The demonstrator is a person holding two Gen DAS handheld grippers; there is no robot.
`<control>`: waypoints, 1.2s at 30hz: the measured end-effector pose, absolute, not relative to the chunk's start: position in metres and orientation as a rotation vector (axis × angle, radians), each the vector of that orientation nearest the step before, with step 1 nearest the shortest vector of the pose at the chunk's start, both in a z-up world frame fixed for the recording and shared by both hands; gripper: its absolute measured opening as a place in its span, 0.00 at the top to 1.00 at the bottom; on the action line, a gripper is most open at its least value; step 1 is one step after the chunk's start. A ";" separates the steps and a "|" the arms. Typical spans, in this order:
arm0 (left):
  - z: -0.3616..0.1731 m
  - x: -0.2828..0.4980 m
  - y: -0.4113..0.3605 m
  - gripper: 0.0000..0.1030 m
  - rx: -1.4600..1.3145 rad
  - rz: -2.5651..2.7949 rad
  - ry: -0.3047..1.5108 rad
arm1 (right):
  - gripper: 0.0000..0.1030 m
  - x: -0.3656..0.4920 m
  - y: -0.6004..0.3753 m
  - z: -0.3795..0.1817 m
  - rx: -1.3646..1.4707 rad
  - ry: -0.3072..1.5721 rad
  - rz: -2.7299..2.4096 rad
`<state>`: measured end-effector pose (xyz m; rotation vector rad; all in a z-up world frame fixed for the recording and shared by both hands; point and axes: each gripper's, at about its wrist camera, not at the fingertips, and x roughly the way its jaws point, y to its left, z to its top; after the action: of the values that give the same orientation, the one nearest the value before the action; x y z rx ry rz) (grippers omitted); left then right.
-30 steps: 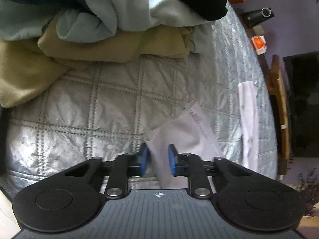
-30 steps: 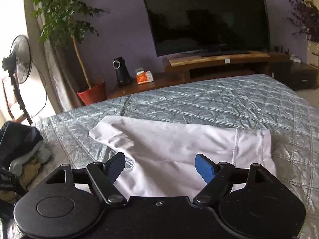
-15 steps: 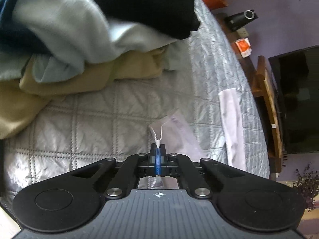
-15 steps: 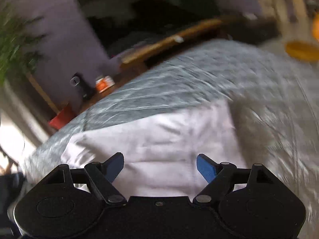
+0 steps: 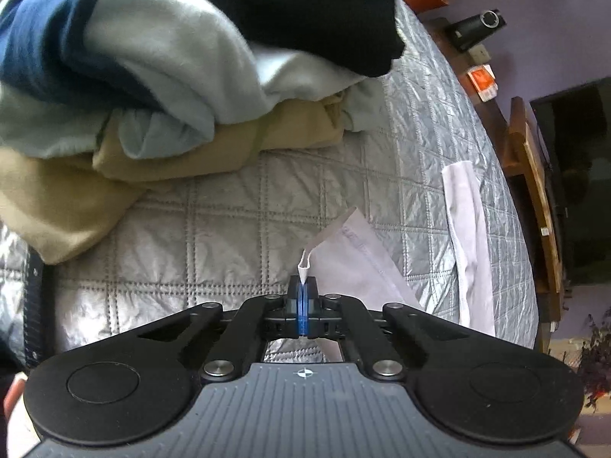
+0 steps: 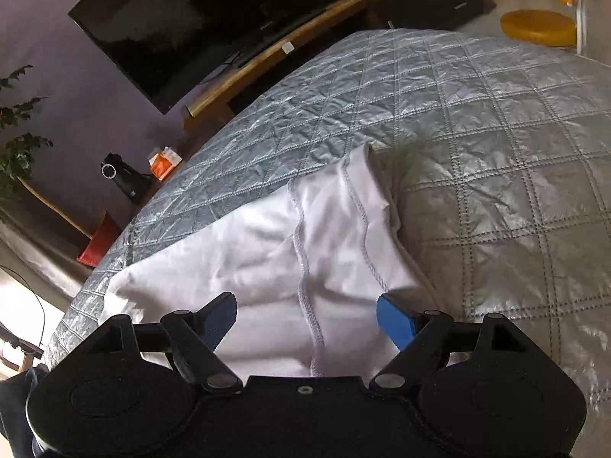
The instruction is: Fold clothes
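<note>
A white garment (image 6: pixel 267 252) lies spread on the grey quilted bed (image 6: pixel 477 145). In the left wrist view my left gripper (image 5: pixel 302 303) is shut on a pinched corner of the white garment (image 5: pixel 355 255), lifted a little off the quilt. Another strip of the same white cloth (image 5: pixel 467 229) lies further right. My right gripper (image 6: pixel 305 318) is open and empty, its blue fingers (image 6: pixel 395 322) hovering just above the garment's stitched hem end.
A pile of unfolded clothes (image 5: pixel 160 87), tan, pale blue, navy and black, sits on the bed beyond the left gripper. A TV (image 6: pixel 198 19) on a wooden stand (image 6: pixel 275 61), a red plant pot (image 6: pixel 97 246) and a yellow stool (image 6: pixel 538 26) surround the bed.
My left gripper has closed on the garment's corner and raised it slightly. My right gripper swung right and tilted down over the hem end, staying open.
</note>
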<state>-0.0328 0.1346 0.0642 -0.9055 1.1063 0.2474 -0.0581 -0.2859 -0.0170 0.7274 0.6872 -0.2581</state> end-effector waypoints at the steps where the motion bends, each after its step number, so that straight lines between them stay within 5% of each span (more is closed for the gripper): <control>1: 0.065 -0.033 0.134 1.00 -0.886 0.250 1.106 | 0.24 -0.057 -0.285 -0.016 0.711 0.692 -0.256; 9: 0.069 -0.031 0.125 0.96 -0.748 0.268 1.130 | 0.23 -0.069 -0.297 -0.003 0.744 0.637 -0.254; 13: 0.084 -0.029 0.120 0.82 -0.690 0.279 1.067 | 0.23 -0.088 -0.305 0.015 0.734 0.575 -0.290; 17: 0.107 -0.023 0.095 0.77 -0.549 0.204 0.965 | 0.23 -0.085 -0.280 0.038 0.576 0.728 -0.183; 21: 0.110 -0.009 0.065 0.73 -0.498 0.089 0.984 | 0.26 -0.090 -0.218 0.057 -0.006 0.888 -0.140; 22: 0.108 -0.005 0.058 0.73 -0.497 0.068 1.003 | 0.37 -0.091 -0.208 0.059 -0.077 0.896 -0.115; 23: 0.104 -0.001 0.052 0.73 -0.497 0.053 1.030 | 0.62 -0.089 -0.202 0.059 -0.102 0.920 -0.075; 25: 0.099 0.006 0.038 0.73 -0.464 0.015 1.058 | 0.93 -0.084 -0.192 0.054 -0.161 0.962 -0.029; 33: 0.074 0.015 -0.004 0.67 -0.351 -0.078 1.187 | 0.86 -0.059 -0.205 0.014 -0.184 1.198 0.051; 36: 0.063 0.019 0.003 0.67 -0.381 -0.034 1.238 | 0.74 -0.061 -0.213 0.031 -0.172 1.157 0.057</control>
<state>0.0185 0.0026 0.0630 -0.3813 1.2384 -0.0337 -0.0611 -0.2132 0.0310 -0.1716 1.1574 0.0568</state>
